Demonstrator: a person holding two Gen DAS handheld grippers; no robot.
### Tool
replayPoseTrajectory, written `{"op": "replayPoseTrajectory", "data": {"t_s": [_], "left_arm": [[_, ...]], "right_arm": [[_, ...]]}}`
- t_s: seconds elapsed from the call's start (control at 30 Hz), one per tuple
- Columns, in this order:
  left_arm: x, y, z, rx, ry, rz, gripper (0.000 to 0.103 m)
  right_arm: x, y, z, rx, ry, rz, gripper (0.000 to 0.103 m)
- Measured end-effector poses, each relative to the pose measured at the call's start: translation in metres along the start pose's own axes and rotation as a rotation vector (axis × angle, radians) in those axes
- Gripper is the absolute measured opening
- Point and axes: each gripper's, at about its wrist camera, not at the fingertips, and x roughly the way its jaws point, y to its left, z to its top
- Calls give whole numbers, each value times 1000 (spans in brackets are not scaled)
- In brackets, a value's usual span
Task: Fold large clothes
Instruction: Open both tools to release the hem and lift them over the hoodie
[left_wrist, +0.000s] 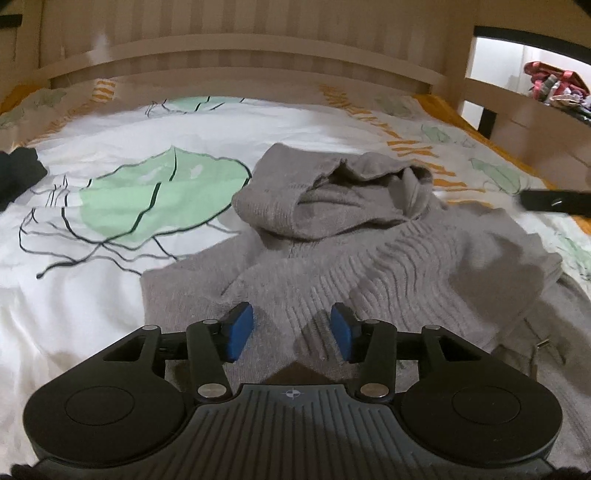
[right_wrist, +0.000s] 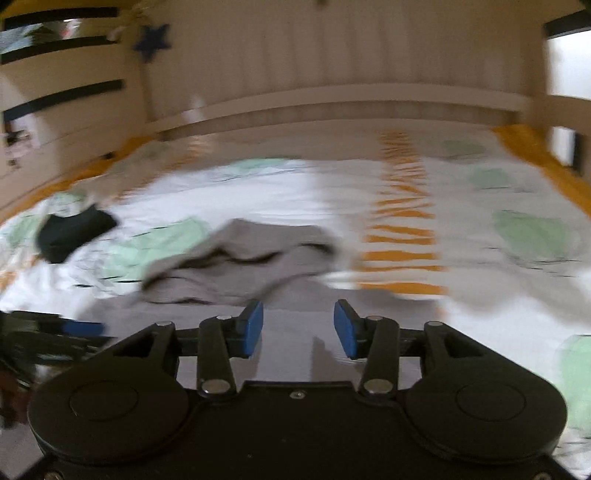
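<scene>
Both wrist views look low along the bed (left_wrist: 92, 314) toward its far slatted headboard (left_wrist: 236, 55). The left sits close over the grey sweater (left_wrist: 332, 251); the blurred right view shares sweater, bedspread and headboard

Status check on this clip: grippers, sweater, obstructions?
Left gripper open above grey hooded sweater. Right gripper open, empty. Sleeves crossed on body. Black garment lies apart, not obstructing.

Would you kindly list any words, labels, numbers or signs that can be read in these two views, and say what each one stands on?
No words or numbers are readable in either view.
A small crosshair sign, no lettering: on the left gripper body.
A dark blue star shape, no lettering: star on the wall, blurred.
The grey hooded sweater and the leaf-print bedsheet show no label.
</scene>
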Motion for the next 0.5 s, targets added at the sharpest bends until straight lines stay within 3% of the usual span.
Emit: {"op": "replayPoseTrajectory", "data": {"t_s": [0.17,0.3,0.5], "left_arm": [[-13,5,6,13,-67,12,49],[-13,24,9,-33,-83,31,53],[-10,64,30,-104,-90,86,53]], "right_arm": [[42,35,-9,-48,74,56,53],[67,32,-34,-49,187,-43,53],[56,25,-47,-48,136,-37,53]]}}
